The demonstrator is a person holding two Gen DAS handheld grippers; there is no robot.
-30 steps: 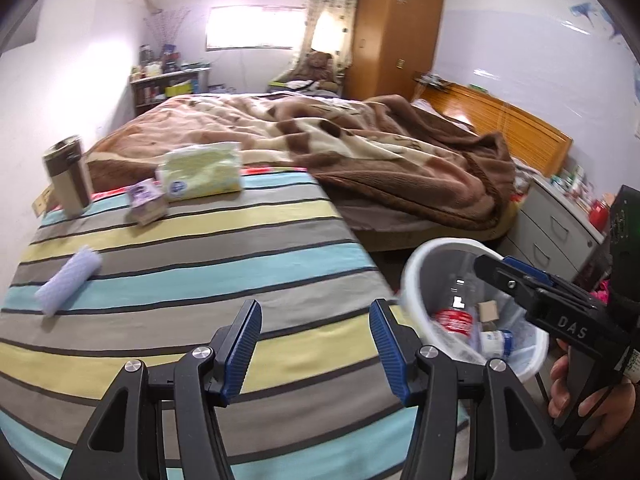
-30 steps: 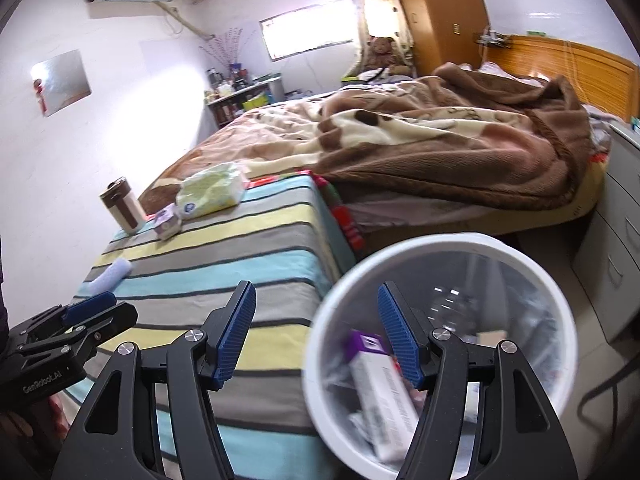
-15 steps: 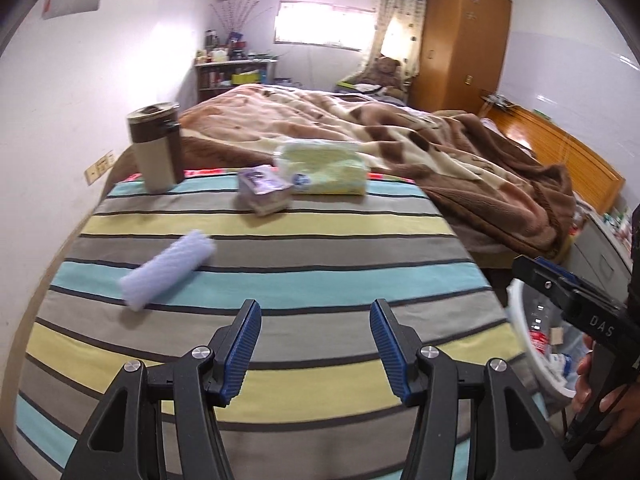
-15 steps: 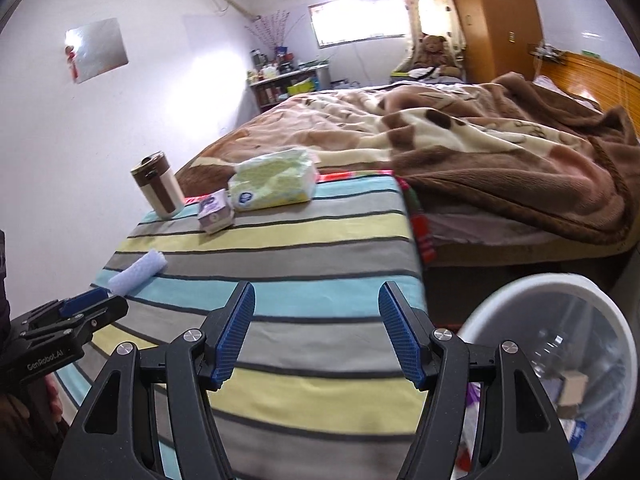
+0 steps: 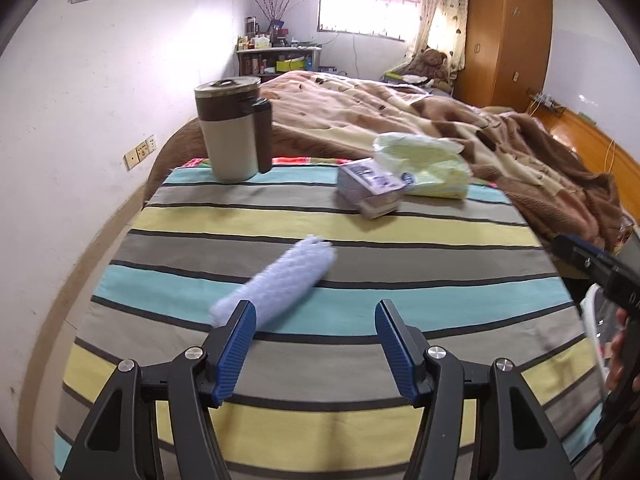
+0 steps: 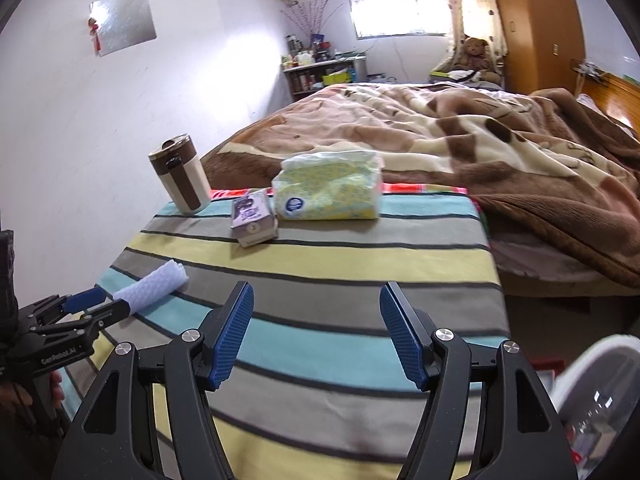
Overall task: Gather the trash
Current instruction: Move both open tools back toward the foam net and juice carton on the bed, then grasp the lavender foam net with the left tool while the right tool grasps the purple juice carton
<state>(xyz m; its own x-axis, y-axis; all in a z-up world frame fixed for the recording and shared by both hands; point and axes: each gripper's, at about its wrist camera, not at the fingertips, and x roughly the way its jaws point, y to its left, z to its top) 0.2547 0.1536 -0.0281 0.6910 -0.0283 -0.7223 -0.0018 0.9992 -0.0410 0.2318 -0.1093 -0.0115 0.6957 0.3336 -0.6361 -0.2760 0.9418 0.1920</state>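
At lower left of the right wrist view, your left hand-held gripper [image 6: 98,306] had just been opening, its jaws reaching the white foam roll [image 6: 154,286] but gripping nothing, presumably to collect it. Your right hand-held gripper [image 6: 316,334] hung open and empty. Only this view showed the bin [image 6: 592,392] at lower right.

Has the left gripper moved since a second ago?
Yes. The left gripper has swung away from the white bin toward the pale foam roll on the striped cloth, its empty jaws just opening.
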